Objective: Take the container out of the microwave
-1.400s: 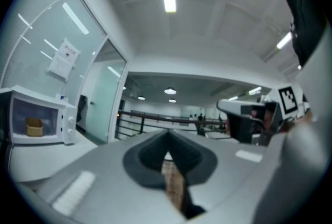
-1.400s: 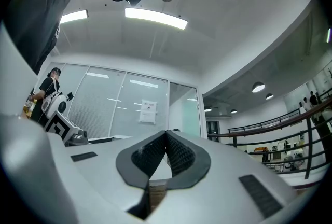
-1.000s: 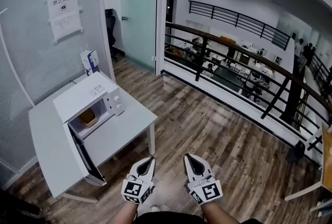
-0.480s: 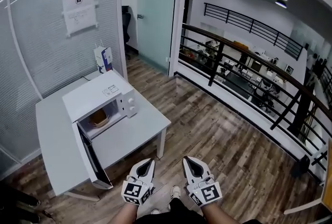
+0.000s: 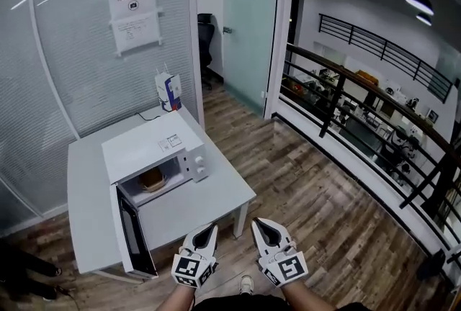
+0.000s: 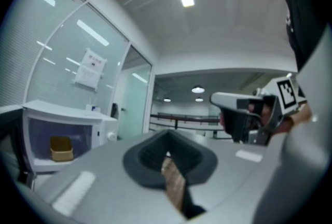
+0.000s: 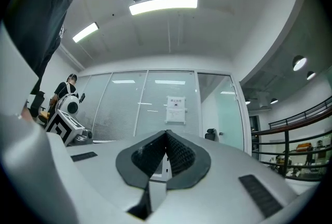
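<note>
You are holding your left claw (image 5: 209,227) and right claw (image 5: 257,222) closed and empty near the worktop (image 5: 191,206), with the container (image 5: 153,179) sitting inside the open microwave (image 5: 151,146).

Wood floor (image 5: 310,180), glass wall (image 5: 72,79), black railing (image 5: 328,101)

One microwave (image 5: 155,151) stands on one table (image 5: 209,201), with one container (image 5: 153,178) inside it and one carton (image 5: 170,92) at its twelve o'clock. Two grippers show at six o'clock, the left gripper (image 5: 210,228) and the right gripper (image 5: 258,223). One notice (image 5: 135,16) hangs at eleven o'clock.
</note>
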`<state>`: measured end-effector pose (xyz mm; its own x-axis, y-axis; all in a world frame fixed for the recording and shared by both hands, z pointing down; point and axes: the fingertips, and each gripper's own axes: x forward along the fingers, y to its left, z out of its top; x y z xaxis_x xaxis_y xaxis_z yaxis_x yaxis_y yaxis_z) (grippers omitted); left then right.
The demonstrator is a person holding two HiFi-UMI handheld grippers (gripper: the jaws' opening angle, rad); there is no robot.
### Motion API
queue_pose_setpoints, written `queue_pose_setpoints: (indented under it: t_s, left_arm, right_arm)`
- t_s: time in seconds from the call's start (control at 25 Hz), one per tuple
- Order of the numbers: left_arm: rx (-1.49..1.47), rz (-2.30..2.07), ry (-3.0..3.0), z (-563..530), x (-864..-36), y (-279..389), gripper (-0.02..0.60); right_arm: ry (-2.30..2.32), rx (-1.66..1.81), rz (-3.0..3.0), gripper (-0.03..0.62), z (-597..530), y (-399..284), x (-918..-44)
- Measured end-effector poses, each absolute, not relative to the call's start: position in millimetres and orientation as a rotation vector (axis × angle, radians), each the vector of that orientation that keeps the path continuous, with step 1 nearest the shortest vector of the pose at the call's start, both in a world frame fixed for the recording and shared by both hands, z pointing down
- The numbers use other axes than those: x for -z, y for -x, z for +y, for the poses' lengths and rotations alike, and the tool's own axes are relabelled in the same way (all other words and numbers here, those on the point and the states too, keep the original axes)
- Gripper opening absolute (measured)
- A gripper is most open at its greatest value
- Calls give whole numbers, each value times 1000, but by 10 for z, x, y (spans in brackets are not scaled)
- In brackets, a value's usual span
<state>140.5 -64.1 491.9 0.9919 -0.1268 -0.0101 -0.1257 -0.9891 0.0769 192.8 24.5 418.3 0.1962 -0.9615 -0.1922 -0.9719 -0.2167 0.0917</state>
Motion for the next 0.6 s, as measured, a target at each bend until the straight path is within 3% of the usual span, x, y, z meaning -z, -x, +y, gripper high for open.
queue_pose_setpoints:
  t_s: [0.6]
  left_arm:
    - [-74, -534, -3026, -1143, -5039, -1862, 5]
  right_arm:
    - [2143, -229, 2169, -2, -324, -2585, -4390]
